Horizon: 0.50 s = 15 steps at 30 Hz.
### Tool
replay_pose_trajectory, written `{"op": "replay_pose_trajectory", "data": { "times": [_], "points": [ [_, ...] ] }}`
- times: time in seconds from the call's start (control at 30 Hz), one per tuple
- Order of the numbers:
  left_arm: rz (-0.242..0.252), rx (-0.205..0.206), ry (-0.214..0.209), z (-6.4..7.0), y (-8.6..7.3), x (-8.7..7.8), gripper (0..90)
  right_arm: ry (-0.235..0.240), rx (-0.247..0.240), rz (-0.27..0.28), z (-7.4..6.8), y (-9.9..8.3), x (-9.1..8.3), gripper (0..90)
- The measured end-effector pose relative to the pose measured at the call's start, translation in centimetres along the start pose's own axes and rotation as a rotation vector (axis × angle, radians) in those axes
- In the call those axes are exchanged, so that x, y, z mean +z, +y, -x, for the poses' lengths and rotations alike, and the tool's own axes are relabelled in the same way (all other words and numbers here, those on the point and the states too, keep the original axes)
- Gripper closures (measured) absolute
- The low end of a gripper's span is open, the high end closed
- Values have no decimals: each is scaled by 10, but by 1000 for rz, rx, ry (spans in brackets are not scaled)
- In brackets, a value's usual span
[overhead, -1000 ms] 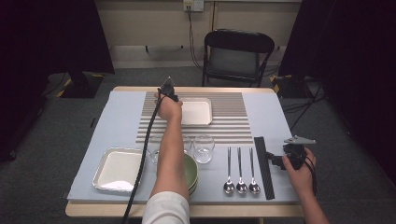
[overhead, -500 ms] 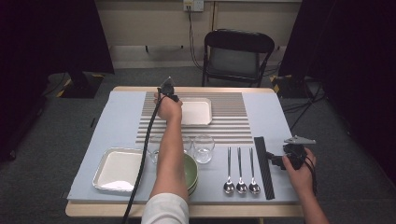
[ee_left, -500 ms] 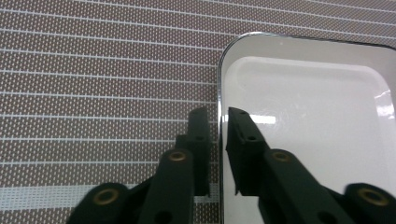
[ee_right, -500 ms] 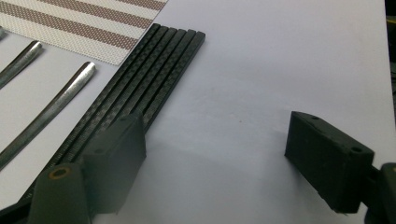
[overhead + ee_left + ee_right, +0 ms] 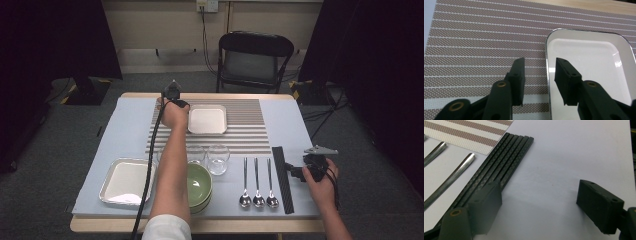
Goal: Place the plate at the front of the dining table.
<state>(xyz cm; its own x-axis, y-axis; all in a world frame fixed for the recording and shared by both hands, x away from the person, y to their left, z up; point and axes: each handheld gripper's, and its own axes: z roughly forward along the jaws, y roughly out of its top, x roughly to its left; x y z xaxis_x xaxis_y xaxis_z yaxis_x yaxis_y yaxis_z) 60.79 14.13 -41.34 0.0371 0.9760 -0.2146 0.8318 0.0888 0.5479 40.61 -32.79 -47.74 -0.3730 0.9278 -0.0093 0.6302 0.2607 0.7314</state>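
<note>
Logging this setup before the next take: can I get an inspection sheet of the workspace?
Surface: table under a pale blue cloth, striped placemat on it.
Job's things: square white plate on the placemat.
Clutter: metal tray, green bowls, two glasses, three spoons, black chopsticks.
Grippers: left gripper open, astride the plate's rim; right gripper open over bare cloth.
Cables: black cable along the left forearm.
Surroundings: folding chair, wall socket.

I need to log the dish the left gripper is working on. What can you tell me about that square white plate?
The square white plate is glossy, with rounded corners, a raised rim and nothing on it. It lies flat on the striped mat. The left gripper is open, its fingers straddling the plate's rim, not visibly clamping it.
</note>
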Motion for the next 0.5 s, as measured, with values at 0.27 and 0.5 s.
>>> {"op": "replay_pose_trajectory", "data": {
  "times": [0.27,0.5],
  "points": [
    [13,-11,-25,-14,-4,-14,533,-1,-2,0,0,0,0,196],
    [29,15,-40,-23,-4,-25,460,-1,-1,-1,0,0,0,195]
  ]
}}
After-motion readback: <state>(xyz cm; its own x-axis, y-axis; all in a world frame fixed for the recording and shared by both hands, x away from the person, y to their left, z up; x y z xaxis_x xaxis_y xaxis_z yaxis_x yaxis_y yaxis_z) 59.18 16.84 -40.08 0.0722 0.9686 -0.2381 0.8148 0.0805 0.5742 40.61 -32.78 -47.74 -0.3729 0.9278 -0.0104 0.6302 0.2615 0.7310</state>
